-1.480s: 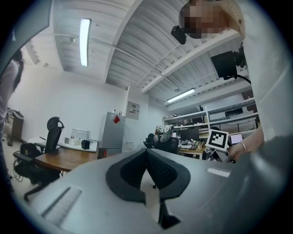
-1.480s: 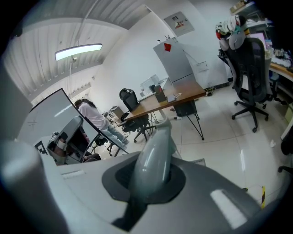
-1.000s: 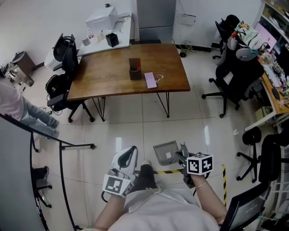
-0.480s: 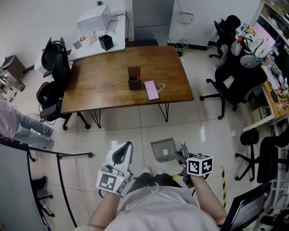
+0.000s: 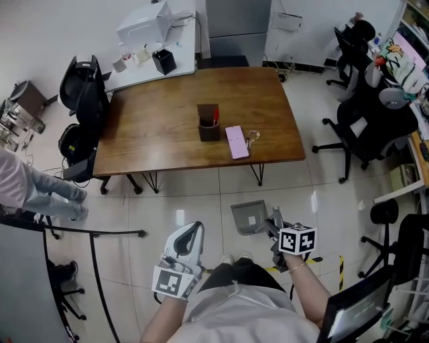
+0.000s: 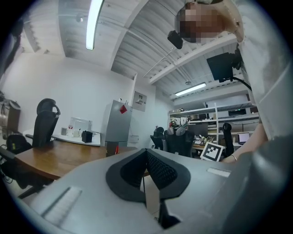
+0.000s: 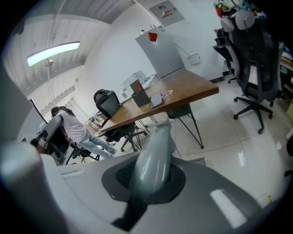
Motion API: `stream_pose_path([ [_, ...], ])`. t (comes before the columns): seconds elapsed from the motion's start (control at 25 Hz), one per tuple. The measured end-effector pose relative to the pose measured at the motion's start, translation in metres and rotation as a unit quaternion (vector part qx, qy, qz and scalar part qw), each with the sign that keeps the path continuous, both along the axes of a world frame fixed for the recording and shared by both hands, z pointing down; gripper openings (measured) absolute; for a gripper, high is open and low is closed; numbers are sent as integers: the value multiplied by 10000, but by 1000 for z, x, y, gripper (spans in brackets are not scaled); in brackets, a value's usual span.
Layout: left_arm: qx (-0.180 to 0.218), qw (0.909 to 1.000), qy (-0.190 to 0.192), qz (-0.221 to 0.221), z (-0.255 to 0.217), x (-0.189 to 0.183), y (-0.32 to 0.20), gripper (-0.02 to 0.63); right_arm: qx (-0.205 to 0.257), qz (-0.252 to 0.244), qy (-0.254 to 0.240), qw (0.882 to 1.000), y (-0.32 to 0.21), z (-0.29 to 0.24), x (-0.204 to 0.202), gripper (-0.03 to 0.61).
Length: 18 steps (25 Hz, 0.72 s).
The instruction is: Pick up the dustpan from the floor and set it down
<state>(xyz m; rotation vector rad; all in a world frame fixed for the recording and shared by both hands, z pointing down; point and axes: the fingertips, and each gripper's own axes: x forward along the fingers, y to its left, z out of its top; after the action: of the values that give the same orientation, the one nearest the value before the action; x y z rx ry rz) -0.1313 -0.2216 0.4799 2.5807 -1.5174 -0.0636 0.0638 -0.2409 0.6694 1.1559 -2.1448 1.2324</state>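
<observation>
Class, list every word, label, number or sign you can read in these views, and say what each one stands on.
No text can be read in any view.
White label on the dustpan: too small to read.
Wall notice: print blurred, unreadable.
Square markers on the left gripper and right gripper: black-and-white patterns, no letters.

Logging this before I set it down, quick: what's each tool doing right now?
Left tool: closed, nothing between its jaws.
Right tool: closed on the handle of the dustpan.
</observation>
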Motion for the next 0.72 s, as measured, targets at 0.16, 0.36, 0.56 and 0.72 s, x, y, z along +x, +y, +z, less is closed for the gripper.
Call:
stream_pose_path([
  [0.16,-39,9999,-128,-24,48,7,-18,15,96,124,-124,9998,-34,57,1,2],
  [0.36,-180,9997,-168,-47,108,11,-30,15,165,267,-157,9994,-58,125,6,2],
  [0.56,-257,9994,-246,54,130,18,-35,15,190,645,-133,9976,-61,154,15,3],
  [0.72,-257,9994,-218,42,124,17,-37,15,25,405,838,9957,-58,167,24,102],
])
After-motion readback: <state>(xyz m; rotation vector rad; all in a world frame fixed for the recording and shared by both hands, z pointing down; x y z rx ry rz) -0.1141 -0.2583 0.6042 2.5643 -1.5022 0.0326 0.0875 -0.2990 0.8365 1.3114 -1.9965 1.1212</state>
